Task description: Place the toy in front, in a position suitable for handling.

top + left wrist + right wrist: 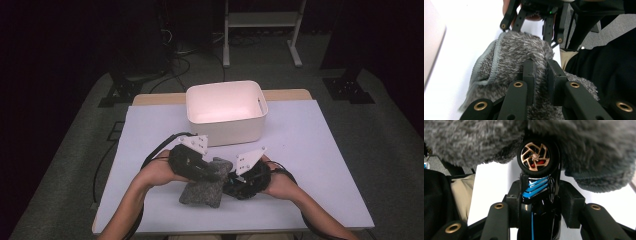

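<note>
Left tongs [540, 75] pinch a fold of the grey fuzzy cloth [204, 187], near-centre of the table [320, 150]. Right tongs [540, 202] clamp a black toy car [539, 195] by its sides, long axis along the jaws, gold wheel [534, 157] foremost. Cloth touches the car at its 12 o'clock. White bin [225, 112] at 12 o'clock, apart.

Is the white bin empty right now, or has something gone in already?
Empty as far as the high view shows: the white bin has a bare, pale floor. The grey cloth lies outside it on the table.
</note>
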Tool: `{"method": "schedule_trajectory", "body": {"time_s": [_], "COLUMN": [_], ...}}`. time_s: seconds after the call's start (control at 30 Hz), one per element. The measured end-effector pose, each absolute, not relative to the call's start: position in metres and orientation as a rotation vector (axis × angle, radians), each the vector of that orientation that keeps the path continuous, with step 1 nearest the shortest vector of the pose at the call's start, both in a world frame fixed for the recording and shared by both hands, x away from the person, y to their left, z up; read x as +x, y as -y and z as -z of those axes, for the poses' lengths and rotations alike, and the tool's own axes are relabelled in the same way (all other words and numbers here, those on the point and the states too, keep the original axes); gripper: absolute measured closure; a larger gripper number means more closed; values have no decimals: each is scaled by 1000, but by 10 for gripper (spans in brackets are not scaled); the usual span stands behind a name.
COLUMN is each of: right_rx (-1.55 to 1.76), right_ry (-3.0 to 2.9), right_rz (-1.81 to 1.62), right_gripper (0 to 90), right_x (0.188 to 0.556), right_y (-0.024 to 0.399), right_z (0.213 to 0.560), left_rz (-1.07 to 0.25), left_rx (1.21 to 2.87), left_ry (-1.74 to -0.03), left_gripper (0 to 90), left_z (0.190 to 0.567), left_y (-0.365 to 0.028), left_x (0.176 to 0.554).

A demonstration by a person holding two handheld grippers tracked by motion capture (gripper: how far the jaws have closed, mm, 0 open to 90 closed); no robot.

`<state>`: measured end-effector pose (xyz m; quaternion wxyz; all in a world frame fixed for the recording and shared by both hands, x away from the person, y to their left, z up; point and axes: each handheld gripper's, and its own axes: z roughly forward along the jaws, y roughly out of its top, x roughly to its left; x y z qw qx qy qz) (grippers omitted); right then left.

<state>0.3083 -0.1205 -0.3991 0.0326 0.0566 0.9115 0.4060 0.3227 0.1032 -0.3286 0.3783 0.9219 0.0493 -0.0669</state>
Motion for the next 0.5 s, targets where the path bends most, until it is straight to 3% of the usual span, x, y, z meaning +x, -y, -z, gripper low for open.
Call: {"method": "schedule_trajectory", "body": {"time_s": [0.5], "right_rx": [234], "right_ry": [-2783], "right_rz": [-1258], "right_gripper": [561], "right_x": [303], "right_y": [148], "right_z": [403], "left_rz": [194], "left_rx": [2376], "left_ry": [-152], "left_gripper": [788], "left_z": [342], "left_y": [-102], "left_x": [325]}}
